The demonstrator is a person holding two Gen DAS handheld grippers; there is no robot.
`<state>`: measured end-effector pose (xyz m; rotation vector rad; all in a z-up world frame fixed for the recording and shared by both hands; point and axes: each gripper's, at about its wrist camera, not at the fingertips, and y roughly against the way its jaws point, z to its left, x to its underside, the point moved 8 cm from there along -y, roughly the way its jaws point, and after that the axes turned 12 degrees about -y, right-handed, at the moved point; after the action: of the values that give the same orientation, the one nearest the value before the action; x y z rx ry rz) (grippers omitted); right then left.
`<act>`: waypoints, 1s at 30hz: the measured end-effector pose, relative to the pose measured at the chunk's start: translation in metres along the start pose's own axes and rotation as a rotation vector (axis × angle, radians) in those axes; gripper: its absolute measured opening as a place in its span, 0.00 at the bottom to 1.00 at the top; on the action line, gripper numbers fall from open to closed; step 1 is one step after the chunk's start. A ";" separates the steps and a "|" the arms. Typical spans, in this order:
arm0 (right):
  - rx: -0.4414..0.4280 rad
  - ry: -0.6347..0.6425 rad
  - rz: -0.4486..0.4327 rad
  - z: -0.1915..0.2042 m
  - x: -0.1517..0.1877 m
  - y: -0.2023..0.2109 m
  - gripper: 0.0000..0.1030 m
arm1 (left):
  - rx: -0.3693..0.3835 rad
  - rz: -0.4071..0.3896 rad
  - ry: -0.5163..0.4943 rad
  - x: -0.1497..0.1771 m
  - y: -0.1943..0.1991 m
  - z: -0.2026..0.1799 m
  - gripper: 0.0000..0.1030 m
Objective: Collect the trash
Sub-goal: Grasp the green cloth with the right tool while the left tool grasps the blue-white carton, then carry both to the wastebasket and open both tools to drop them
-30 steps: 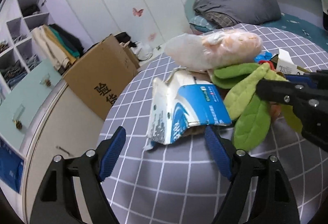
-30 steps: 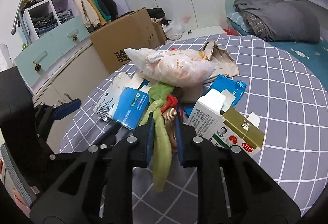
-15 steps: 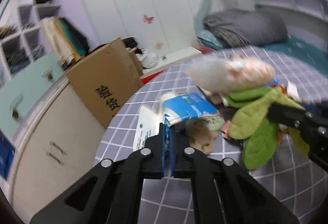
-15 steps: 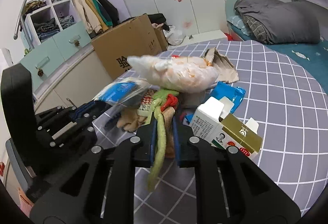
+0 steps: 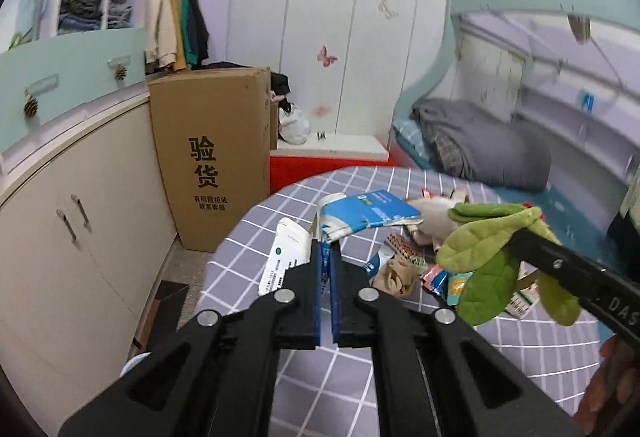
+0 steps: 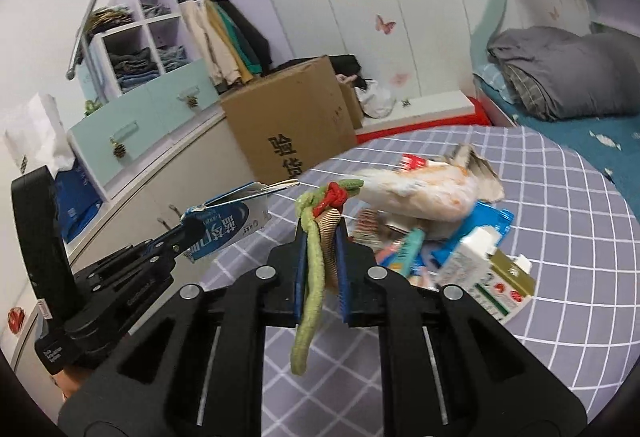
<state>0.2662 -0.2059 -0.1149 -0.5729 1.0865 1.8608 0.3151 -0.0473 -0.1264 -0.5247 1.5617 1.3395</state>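
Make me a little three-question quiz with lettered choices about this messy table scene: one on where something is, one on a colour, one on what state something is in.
1. Where is the big cardboard box?
A. on the table
B. on the floor beside the cabinet
C. on the bed

2. What colour is the leafy cloth item in the right gripper?
A. green
B. purple
C. black

3. What is the left gripper doing?
A. wide open, holding nothing
B. shut on the blue-and-white carton
C. resting flat on the table

Answers: 1 B, the box stands on the floor against the cabinet, past the table edge. 2 A, its hanging strips are green. 3 B, the carton's edge is pinched between its closed fingers and held above the table.
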 end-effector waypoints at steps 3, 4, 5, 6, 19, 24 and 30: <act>-0.050 0.011 0.030 0.025 0.006 -0.002 0.13 | -0.022 -0.021 0.041 0.005 0.019 0.020 0.03; -0.061 0.017 0.038 0.033 0.009 -0.004 0.13 | -0.033 -0.026 0.054 0.007 0.025 0.027 0.03; -0.072 0.027 0.048 0.043 0.013 -0.007 0.13 | -0.047 -0.031 0.070 0.012 0.033 0.038 0.03; -0.084 0.044 0.061 0.056 0.019 -0.011 0.13 | -0.061 -0.032 0.086 0.017 0.038 0.048 0.03; -0.241 0.207 0.322 0.199 0.135 -0.092 0.13 | -0.269 0.084 0.310 0.129 0.077 0.208 0.03; -0.268 0.223 0.479 0.237 0.190 -0.141 0.13 | -0.350 0.171 0.400 0.186 0.071 0.269 0.03; -0.243 0.256 0.614 0.266 0.256 -0.208 0.13 | -0.405 0.273 0.485 0.248 0.055 0.322 0.03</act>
<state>0.3263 0.1875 -0.2605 -0.6804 1.3137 2.5296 0.2883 0.3297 -0.2863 -0.9699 1.7991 1.8552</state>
